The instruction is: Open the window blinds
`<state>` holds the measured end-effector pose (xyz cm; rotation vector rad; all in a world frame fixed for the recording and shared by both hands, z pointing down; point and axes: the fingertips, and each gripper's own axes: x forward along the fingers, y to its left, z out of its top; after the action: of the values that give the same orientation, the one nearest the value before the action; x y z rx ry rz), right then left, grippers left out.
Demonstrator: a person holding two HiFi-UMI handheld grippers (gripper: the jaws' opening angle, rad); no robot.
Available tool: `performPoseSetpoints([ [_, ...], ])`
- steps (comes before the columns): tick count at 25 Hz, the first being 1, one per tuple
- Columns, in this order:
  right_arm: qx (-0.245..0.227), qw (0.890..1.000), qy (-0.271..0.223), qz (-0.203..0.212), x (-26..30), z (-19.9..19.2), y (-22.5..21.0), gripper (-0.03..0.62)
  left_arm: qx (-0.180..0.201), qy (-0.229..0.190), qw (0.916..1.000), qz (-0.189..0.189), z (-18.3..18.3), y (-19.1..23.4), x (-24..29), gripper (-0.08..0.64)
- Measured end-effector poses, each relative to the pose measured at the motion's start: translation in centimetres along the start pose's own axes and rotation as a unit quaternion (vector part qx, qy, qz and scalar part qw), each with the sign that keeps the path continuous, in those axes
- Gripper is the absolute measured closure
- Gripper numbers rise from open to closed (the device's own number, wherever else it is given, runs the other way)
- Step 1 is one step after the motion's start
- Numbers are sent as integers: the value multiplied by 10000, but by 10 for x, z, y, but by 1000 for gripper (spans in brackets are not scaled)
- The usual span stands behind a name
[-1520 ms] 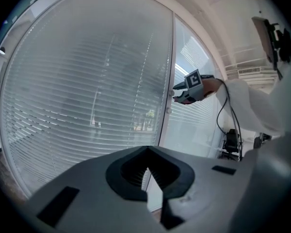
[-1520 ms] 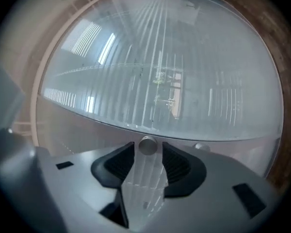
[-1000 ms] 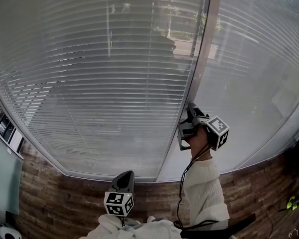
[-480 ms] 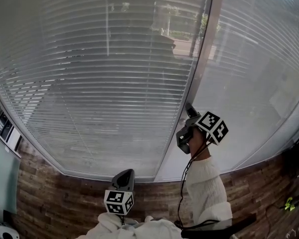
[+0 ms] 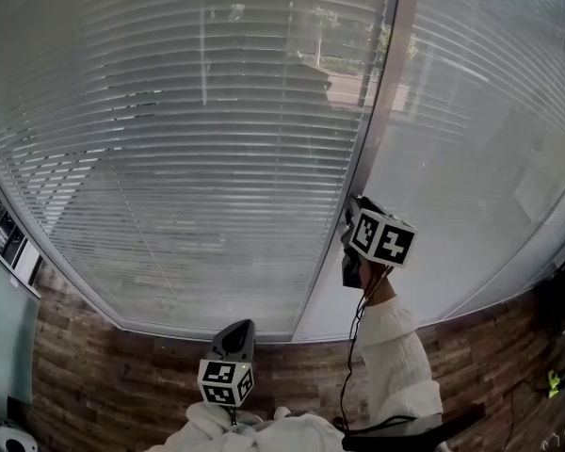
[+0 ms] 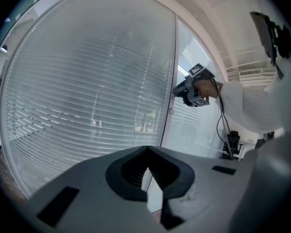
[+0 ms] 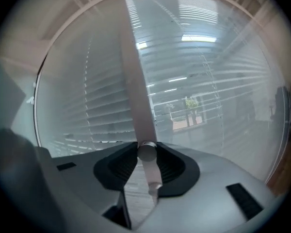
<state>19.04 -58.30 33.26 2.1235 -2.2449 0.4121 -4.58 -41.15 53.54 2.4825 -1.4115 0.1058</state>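
White slatted blinds [image 5: 188, 149] hang behind glass in the big left pane, tilted so that trees and a street show faintly through them. A second set of blinds [image 5: 490, 111] fills the right pane. A pale upright frame post [image 5: 388, 73] divides the two panes. My right gripper [image 5: 350, 213] is at this post, shut on a small round grey knob [image 7: 146, 152] that sits between its pads [image 7: 170, 165]. My left gripper [image 5: 238, 331] hangs low near the sill with its jaws together and nothing in them. From it the right gripper [image 6: 180, 90] shows against the post.
A brown wood-plank wall [image 5: 122, 384] runs under the white window sill [image 5: 207, 332]. A black cable [image 5: 350, 347] hangs from the right gripper along the white sleeve [image 5: 395, 356]. A white round device [image 5: 8, 438] lies at the bottom left.
The right gripper has rolled about its own axis while staying on the knob, so its marker cube has swung round toward me. The left gripper has not moved.
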Motion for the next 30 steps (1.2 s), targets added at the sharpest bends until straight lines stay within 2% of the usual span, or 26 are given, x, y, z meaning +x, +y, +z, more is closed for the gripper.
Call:
performPoseSetpoints([
  [5, -1040, 9944, 56, -202, -1, 1, 5, 462, -26, 15, 10000, 66, -2, 2, -2, 561],
  [10, -2071, 9772, 88, -456, -1, 1, 9, 462, -33, 26, 9999, 101, -4, 2, -3, 561],
  [14, -2896, 9554, 150, -565, -2, 1, 15, 462, -21, 45, 9999, 127, -6, 3, -3, 561],
  [19, -3548, 9329, 281, -547, -2, -1, 19, 462, 6, 62, 9998, 169, -6, 7, -5, 561],
  [21, -3925, 9170, 329, -625, -2, -3, 20, 462, 12, 61, 9998, 175, -6, 7, -5, 561],
  [25, -4733, 8762, 367, -834, -1, -5, 21, 462, 33, 71, 9998, 179, -6, 6, -4, 561],
  [27, -4893, 8672, 371, -839, -1, -6, 21, 462, 38, 80, 9998, 181, -6, 7, -5, 561],
  [30, -5012, 8607, 405, -799, -1, -6, 22, 462, 39, 90, 9998, 194, -6, 8, -6, 561],
])
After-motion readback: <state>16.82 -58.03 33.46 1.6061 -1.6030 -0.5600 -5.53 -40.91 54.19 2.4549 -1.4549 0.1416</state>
